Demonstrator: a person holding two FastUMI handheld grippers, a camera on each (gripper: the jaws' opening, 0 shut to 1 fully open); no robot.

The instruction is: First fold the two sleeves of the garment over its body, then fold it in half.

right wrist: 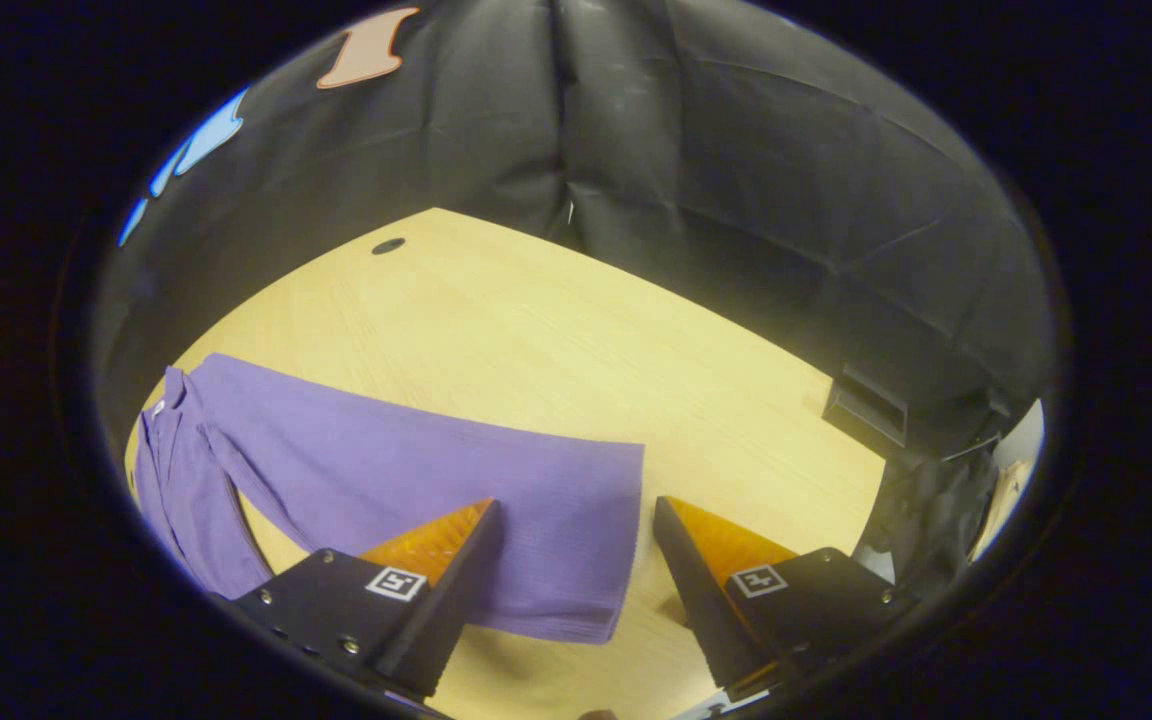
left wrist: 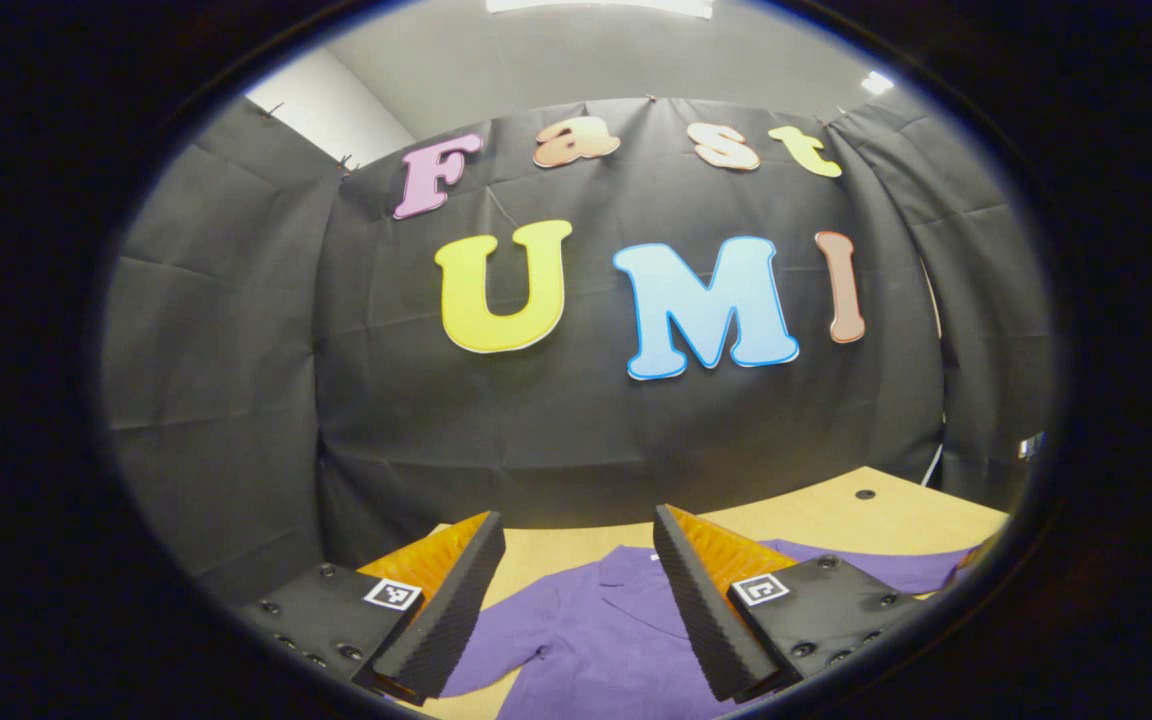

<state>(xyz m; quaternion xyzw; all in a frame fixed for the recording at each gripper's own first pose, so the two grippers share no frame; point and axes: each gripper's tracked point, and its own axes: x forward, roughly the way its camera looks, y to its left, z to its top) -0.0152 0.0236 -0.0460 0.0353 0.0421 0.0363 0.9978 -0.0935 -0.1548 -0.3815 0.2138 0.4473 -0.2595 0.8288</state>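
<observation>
Purple ribbed long-sleeved garment [right wrist: 386, 480] spread flat on light wooden table [right wrist: 576, 330]. Sleeve cuff [right wrist: 591, 540] between and beyond fingers of right gripper [right wrist: 576, 555], spread wide, grasping nothing. Left gripper [left wrist: 576, 570] likewise released, raised above collar [left wrist: 626, 580], black cloth wall [left wrist: 236, 350] beyond.

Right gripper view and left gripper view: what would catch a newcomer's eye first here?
The purple garment stands out, spread on the pale wooden table, one long sleeve stretched flat and unfolded. The right claw hangs open above that sleeve's cuff end. In the left gripper view, the left claw is also open, above the garment's collar area.
</observation>
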